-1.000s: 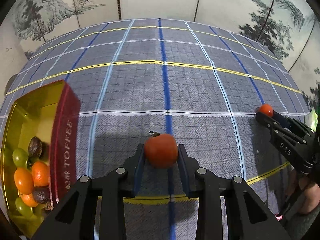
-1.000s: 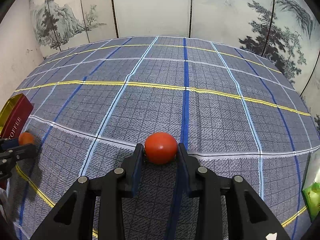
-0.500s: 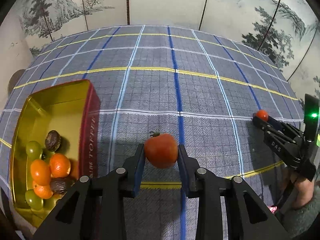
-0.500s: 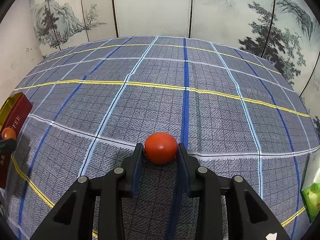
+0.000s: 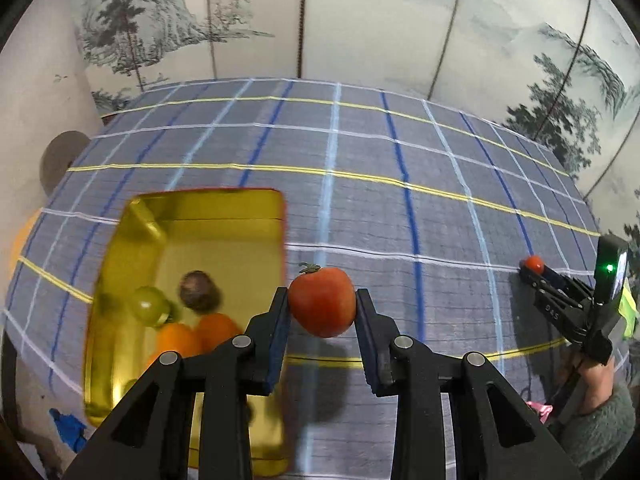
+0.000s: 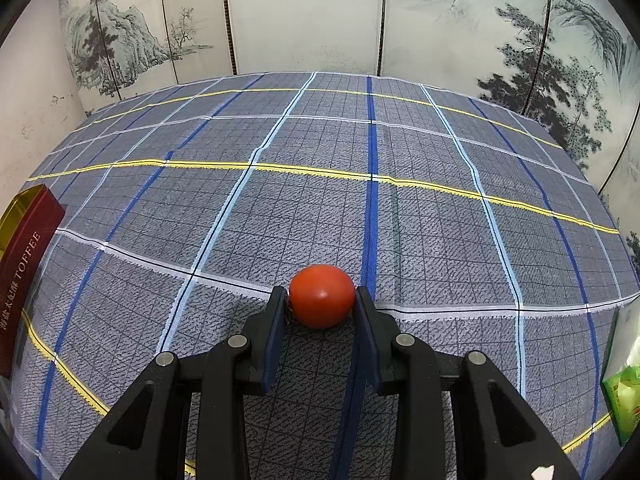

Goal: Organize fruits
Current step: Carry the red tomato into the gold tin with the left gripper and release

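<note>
My left gripper (image 5: 322,304) is shut on a red tomato with a stem (image 5: 322,302), held in the air just right of the gold toffee tin (image 5: 140,212). The tin holds a green grape (image 5: 148,304), a brown fruit (image 5: 198,290) and oranges (image 5: 216,328). My right gripper (image 6: 321,298) is shut on a second red tomato (image 6: 321,295), low over the checked cloth. That right gripper also shows in the left wrist view (image 5: 534,270) at the far right, tomato (image 5: 534,263) at its tip. The tin's red side (image 6: 24,264) shows at the left of the right wrist view.
The blue-grey checked cloth (image 6: 320,184) covers the table. A painted folding screen (image 6: 304,16) stands behind it. A green packet (image 6: 624,396) lies at the right edge. A blue scrap (image 5: 68,428) lies near the tin's front corner.
My left gripper has risen and swung left with its tomato, so the tin now lies just below and left of the fingers. The right gripper has hardly moved.
</note>
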Demonstrator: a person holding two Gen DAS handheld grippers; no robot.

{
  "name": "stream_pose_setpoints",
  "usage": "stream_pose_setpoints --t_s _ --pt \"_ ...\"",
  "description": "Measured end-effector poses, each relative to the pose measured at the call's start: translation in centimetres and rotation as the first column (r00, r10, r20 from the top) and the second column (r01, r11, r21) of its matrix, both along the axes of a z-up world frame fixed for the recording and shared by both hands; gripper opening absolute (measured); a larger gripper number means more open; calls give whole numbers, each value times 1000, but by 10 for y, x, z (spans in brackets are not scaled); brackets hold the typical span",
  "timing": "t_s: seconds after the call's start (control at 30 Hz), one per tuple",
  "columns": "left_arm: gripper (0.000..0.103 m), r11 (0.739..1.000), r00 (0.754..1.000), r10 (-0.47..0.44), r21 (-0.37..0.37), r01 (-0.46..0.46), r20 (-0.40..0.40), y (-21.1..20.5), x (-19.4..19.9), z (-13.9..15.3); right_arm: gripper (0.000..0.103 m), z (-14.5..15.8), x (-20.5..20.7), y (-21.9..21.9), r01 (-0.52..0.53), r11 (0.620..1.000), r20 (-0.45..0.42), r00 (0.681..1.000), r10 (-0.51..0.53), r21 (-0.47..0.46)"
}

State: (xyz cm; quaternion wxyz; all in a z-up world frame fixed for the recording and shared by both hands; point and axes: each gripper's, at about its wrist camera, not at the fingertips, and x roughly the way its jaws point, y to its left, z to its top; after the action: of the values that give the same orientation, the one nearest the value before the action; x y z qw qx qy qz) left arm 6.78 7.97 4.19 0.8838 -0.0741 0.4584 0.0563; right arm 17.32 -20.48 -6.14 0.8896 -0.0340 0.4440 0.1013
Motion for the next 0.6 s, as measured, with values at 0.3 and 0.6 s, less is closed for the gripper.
stream_pose_setpoints --t_s 0.3,0.6 --pt "33 997 997 71 34 -70 -13 52 -21 5 32 0 0 0 0 1000 0 1000 0 0" --pt "33 992 992 125 21 -124 -35 93 -38 0 32 0 0 1 0 1000 0 1000 0 -1"
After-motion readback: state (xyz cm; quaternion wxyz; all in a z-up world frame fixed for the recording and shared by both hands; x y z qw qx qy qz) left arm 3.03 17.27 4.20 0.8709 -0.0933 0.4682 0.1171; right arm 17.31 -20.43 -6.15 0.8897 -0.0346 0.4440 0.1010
